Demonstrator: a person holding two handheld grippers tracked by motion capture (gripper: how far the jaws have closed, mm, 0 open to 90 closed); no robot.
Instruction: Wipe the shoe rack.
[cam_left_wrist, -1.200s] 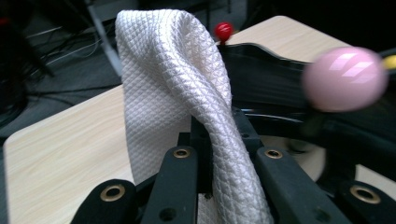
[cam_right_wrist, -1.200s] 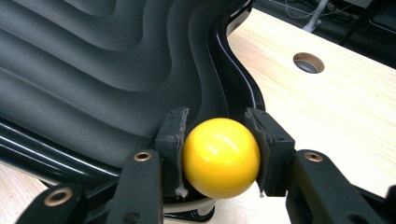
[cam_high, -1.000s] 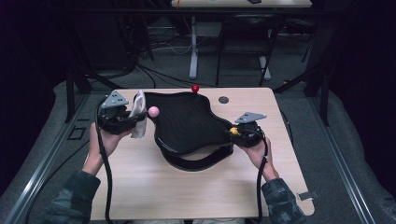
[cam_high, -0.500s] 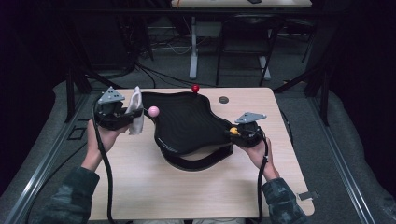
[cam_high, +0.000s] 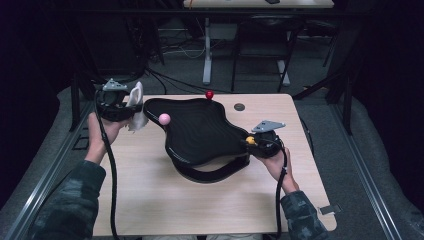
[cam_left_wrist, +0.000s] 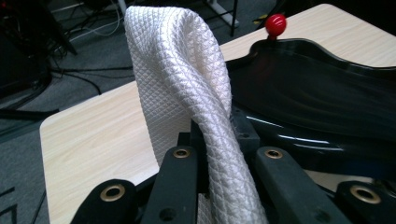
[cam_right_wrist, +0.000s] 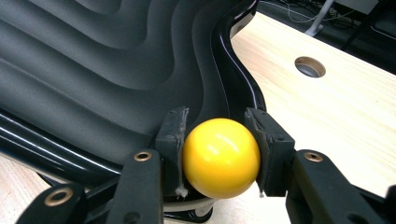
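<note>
My right gripper (cam_right_wrist: 218, 156) clamps the yellow ball (cam_right_wrist: 220, 157) at the black tray's (cam_high: 200, 131) rim, steadying it; my left gripper (cam_left_wrist: 219, 149) pinches the white cloth (cam_left_wrist: 184, 79) beside the tray, ready for wiping.

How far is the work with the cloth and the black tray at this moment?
Done: the left hand-held gripper is shut on the white cloth, the right on the tray's yellow knob. In hand: cloth beside the black tray. Left, probably: wiping the tray.
</note>
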